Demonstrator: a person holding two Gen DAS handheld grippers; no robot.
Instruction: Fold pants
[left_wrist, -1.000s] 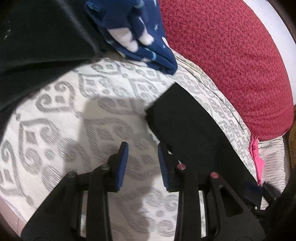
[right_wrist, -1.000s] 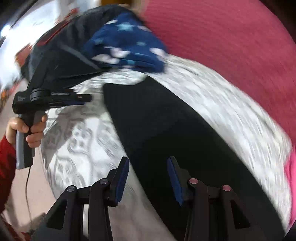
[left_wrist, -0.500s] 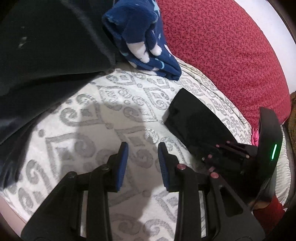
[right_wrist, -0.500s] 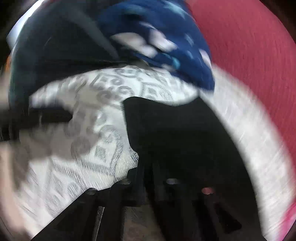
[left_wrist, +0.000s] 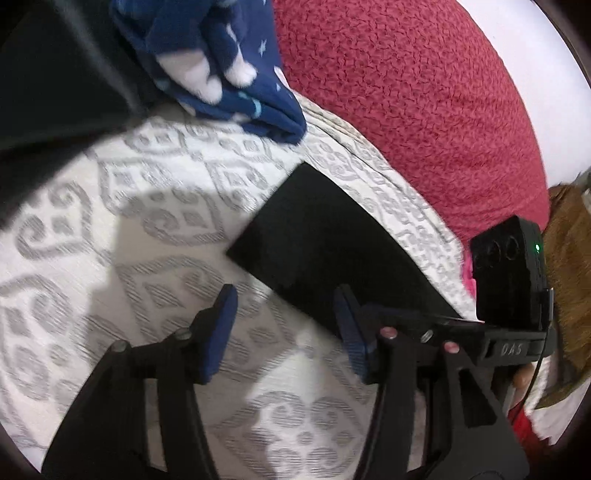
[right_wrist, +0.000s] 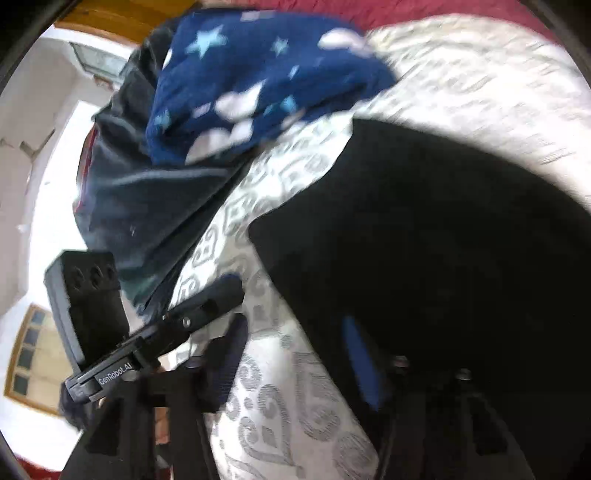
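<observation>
Change: both tools opening, since a second ago | left tool (left_wrist: 284, 328) released, empty over bed (left_wrist: 110, 229) | right tool (right_wrist: 295, 350) released, straddling black pants (right_wrist: 424, 240) edge, lower than before | Meaning: next fold grasp likely.

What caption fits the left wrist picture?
Left claw opening over the patterned bedspread, beside folded black pants.

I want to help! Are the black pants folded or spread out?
Folded: the black pants lie as a neat flat strip with straight edges on the patterned cover.
</observation>
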